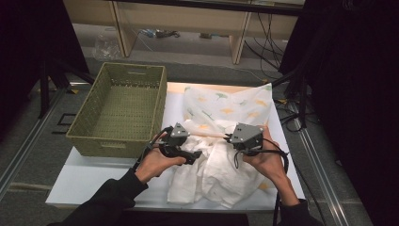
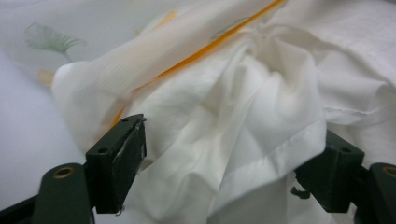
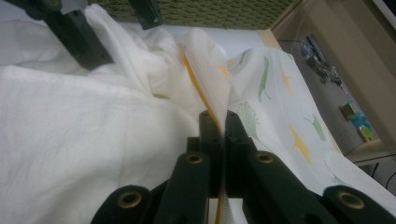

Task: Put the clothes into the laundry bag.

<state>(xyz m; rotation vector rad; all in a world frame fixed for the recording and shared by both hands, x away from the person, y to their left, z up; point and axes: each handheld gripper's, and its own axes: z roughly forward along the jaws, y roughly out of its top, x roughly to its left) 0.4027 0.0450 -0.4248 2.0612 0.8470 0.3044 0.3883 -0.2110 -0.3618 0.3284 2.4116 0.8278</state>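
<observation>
From the high view, a white cloth point(image 1: 221, 160) printed with green and yellow leaf shapes lies crumpled on the white bench point(image 1: 84, 176), its far part spread flat toward the back edge and its near part bunched into folds between the person's two hands. A woven olive basket point(image 1: 101, 127) stands on the left part of the bench, just beside the cloth's left edge. The left gripper point(image 1: 190, 154) sits low over the left side of the bunched folds, and the right gripper point(image 1: 230, 138) rests at the middle of the cloth where an orange-edged hem runs across it; dark sleeves come in from the bottom. In the left gripper view, the two black jaws stand wide apart with a mound of white folds point(image 2: 243, 121) lying between them; the cloth brushes the right jaw's tip but neither pad presses on it, so nothing is clamped. The orange-edged hem point(image 2: 219, 42) runs slanting across the upper part of this view. In the right gripper view, the jaws are together, clamped on the thin ribbed hem with its orange line point(image 3: 205, 88), which rises from between the tips. The leaf-printed part point(image 3: 280, 107) spreads to the right, the plain folds to the left, and the other gripper's jaws point(image 3: 112, 32) show at the top left before the basket's wall point(image 3: 219, 14).
</observation>
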